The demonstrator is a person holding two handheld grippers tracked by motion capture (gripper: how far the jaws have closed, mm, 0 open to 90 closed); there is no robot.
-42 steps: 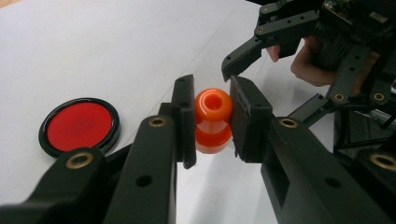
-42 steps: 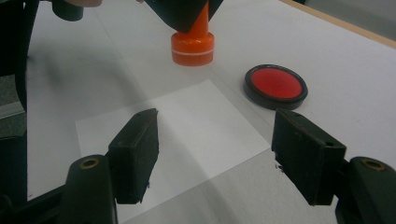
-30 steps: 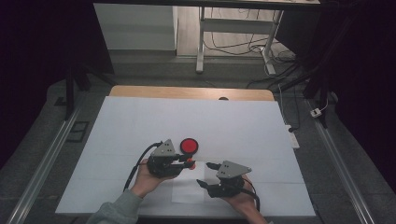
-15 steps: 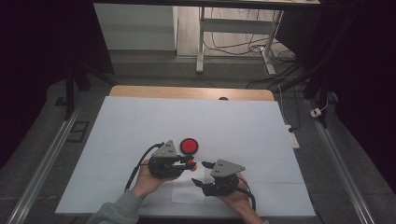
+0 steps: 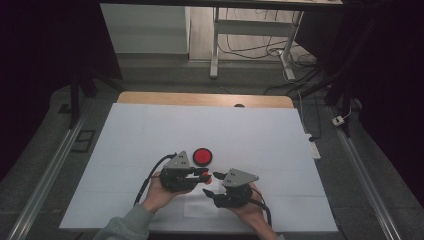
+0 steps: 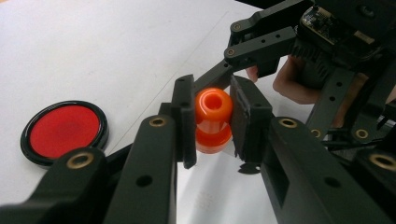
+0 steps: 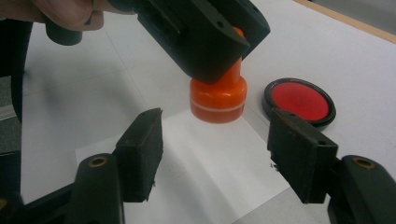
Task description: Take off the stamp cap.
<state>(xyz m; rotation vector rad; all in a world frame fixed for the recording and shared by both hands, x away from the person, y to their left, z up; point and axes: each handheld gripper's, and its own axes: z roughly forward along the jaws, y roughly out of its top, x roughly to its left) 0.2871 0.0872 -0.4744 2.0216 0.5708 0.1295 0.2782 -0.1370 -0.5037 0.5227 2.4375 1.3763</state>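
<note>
Left gripper (image 6: 212,123) clamps the narrow neck of an orange stamp (image 6: 213,119), holding it upright just above a small white paper slip (image 7: 205,158) near the table's (image 5: 125,130) front edge. Beyond it lies a red ink pad (image 5: 202,156). Right gripper (image 7: 215,154) faces the stamp with jaws apart, just been closing, nothing between them.

Orange stamp (image 6: 213,119) glossy smooth plastic; red ink pad (image 6: 64,129) matt, rim glossy black; paper sheet (image 7: 219,168) matt white
</note>
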